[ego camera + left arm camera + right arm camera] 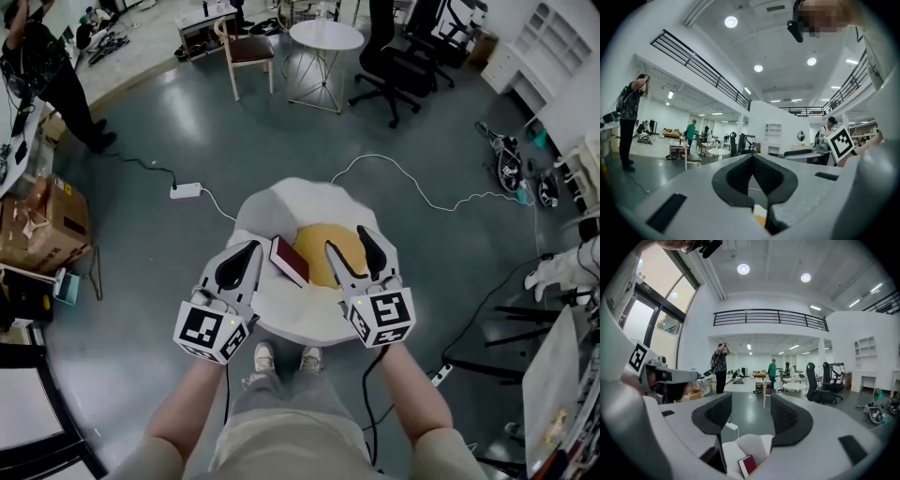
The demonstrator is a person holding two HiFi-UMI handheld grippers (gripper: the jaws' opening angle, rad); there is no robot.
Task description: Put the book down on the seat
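Dark red book point(289, 260) lies on the seat point(281, 202), on the white part just left of the yellow cushion point(317, 242). Neither gripper holds it.

Head view, left to right:
- Left gripper point(251, 251) hovers just left of the book. Its fingers are together and form one black wedge.
- Right gripper point(345, 239) hovers over the cushion, right of the book. Its fingers are apart with nothing between them.
- This view alone shows both grippers, the whole seat and the wearer's shoes point(284, 357) at its near edge.

Left gripper view:
- Left gripper point(752, 159) has its fingertips meeting.
- A sliver of cushion point(760, 217) shows in the slot near the base. The book is outside this view.
- The marker cube point(843, 142) of the right gripper shows at the right.

Right gripper view:
- Right gripper point(750, 401) has an open gap, with bare floor seen through it.
- Low under the gap are the book point(749, 465) and the white seat point(750, 444); beyond them lies a power strip point(732, 426).
- This view shows the room at eye level, including a balcony rail point(768, 317) that the head view does not show.

Surface and room, head view:
- The floor point(159, 253) is smooth and grey.
- At far left are a standing person point(52, 70) and a cardboard box point(37, 225).
- The power strip point(186, 190) and its white cable lie behind the seat.
- Further back stand a wooden chair point(248, 52), a round table point(325, 37) and a black office chair point(394, 66).
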